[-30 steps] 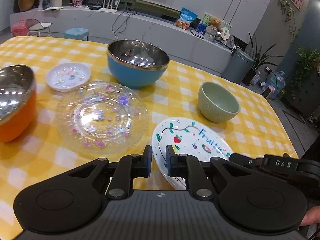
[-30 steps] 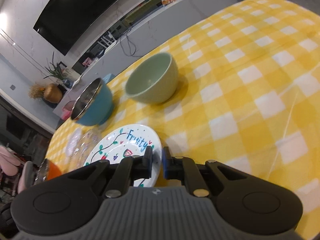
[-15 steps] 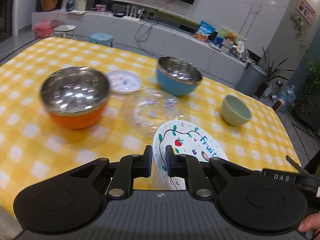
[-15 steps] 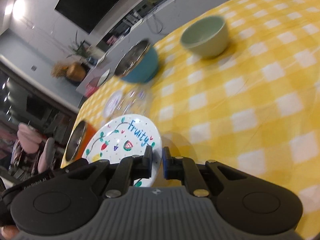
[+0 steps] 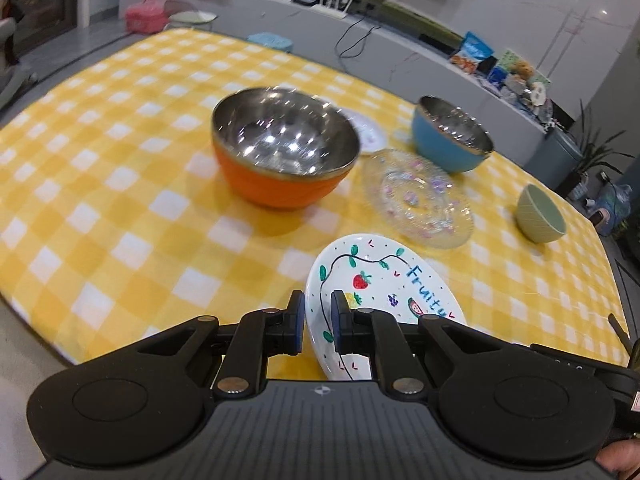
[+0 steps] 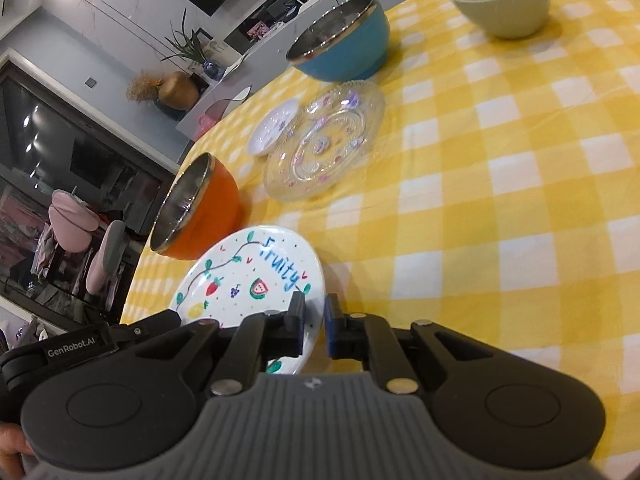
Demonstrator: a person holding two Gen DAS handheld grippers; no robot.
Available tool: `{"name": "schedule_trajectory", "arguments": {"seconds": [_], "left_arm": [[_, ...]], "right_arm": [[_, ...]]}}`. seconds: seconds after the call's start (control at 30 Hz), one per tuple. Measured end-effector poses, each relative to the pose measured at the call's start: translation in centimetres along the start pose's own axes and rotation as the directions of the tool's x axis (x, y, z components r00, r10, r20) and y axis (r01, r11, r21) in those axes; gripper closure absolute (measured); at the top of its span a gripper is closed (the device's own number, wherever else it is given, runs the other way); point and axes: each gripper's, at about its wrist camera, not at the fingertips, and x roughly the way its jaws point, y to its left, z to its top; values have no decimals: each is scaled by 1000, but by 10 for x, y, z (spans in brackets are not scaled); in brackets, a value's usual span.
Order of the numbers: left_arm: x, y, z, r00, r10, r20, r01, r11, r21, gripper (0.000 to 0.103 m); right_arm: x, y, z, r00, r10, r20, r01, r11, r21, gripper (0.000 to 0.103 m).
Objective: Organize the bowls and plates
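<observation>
Both grippers pinch opposite rims of the Fruity plate [image 5: 384, 292] — left gripper [image 5: 317, 322], right gripper [image 6: 312, 326] — holding it lifted and tilted above the yellow-checked surface [image 6: 520, 200], probably to stack it on the glass plate [image 5: 416, 196].

Yellow-and-white checked tablecloth [image 5: 120, 184], orange bowl [image 5: 280, 184], blue bowl [image 5: 444, 148], pale green bowl [image 5: 538, 216].

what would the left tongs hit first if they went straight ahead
Probably the orange bowl, though depth is unclear. The left tongs are shut on the Fruity plate, which would lead the way.
</observation>
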Motion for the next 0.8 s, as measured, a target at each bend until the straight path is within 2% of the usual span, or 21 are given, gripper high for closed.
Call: {"name": "schedule_trajectory", "arguments": {"seconds": [0.3, 0.53, 0.8], "left_arm": [[12, 14, 0, 999, 24, -31, -25, 999, -40, 89], [20, 14, 0, 997, 48, -67, -51, 998, -36, 89], [27, 21, 0, 993, 44, -110, -53, 996, -74, 87]], "right_arm": [[11, 2, 1, 1000, -8, -6, 8, 999, -31, 95], [15, 1, 0, 999, -32, -27, 31, 999, -44, 95], [16, 4, -1, 998, -41, -41, 38, 997, -62, 95]]}}
